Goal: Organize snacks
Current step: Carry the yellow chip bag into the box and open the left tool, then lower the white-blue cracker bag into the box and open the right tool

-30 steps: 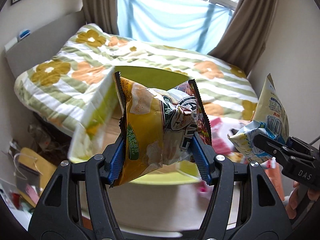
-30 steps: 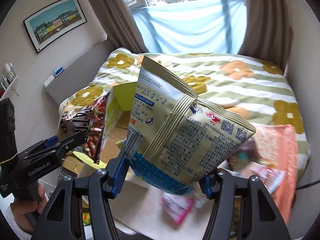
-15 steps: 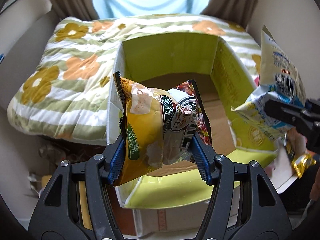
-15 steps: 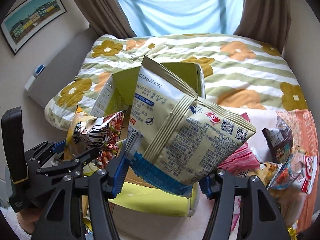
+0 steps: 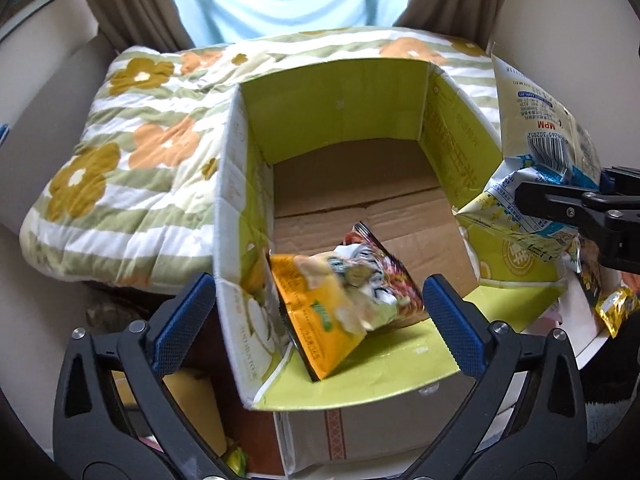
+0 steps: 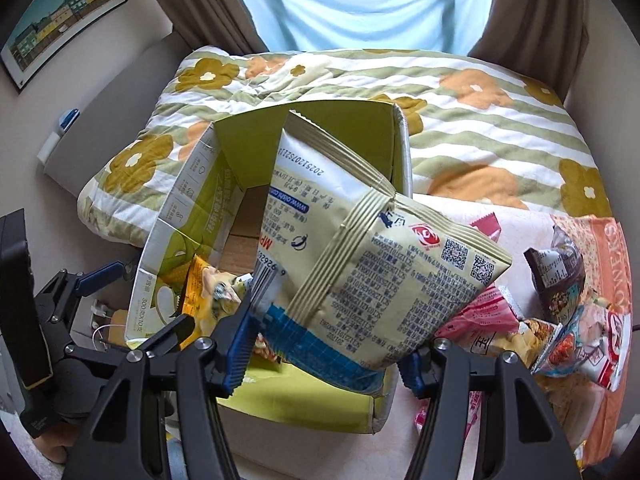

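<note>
Left gripper (image 5: pixel 320 304): we see jaws just opened wide, pads clear of the orange snack bag (image 5: pixel 340 300).
Orange snack bag: tilted in the green box's (image 5: pixel 336 112) near-left corner.
Right gripper (image 6: pixel 320 344): clamped on the cream snack bag (image 6: pixel 372 264), above the box's near right edge.

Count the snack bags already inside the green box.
1: the orange-and-yellow bag sits at the near-left corner of the green box. The cream bag is clamped in the right gripper above it. The near wall may hide others.
</note>
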A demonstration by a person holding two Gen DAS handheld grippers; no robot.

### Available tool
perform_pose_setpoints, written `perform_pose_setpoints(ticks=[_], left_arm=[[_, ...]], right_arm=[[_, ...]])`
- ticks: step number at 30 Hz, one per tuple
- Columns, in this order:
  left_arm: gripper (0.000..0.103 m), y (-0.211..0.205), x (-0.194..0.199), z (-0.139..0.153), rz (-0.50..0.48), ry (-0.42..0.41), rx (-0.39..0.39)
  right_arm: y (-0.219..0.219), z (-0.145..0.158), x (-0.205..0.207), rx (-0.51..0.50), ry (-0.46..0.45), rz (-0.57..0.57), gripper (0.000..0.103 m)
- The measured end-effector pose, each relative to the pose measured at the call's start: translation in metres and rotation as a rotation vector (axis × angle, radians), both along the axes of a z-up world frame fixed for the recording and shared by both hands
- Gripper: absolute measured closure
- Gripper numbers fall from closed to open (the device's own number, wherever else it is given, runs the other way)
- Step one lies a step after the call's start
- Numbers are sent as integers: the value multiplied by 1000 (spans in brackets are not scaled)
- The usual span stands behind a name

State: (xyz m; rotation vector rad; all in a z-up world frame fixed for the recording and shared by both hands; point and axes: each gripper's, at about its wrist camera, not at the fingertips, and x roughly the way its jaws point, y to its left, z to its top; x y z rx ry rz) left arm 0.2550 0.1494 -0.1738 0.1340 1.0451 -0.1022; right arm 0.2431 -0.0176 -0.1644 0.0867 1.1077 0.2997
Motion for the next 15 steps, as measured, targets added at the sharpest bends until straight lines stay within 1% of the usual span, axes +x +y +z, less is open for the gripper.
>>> perform_pose_setpoints(ticks=[4, 7, 11, 15], left_arm=[[0, 12, -6, 9, 52, -29, -22], [0, 23, -10, 13, 100, -41, -49], [0, 35, -17, 17, 154, -44, -61], [0, 44, -24, 20, 190, -50, -68]], right_arm=[[7, 0, 0, -29, -17, 44, 46], [16, -7, 2, -38, -8, 77, 46], [28, -18, 3, -41, 15, 125, 46], [35, -27, 2, -51, 19, 149, 45]])
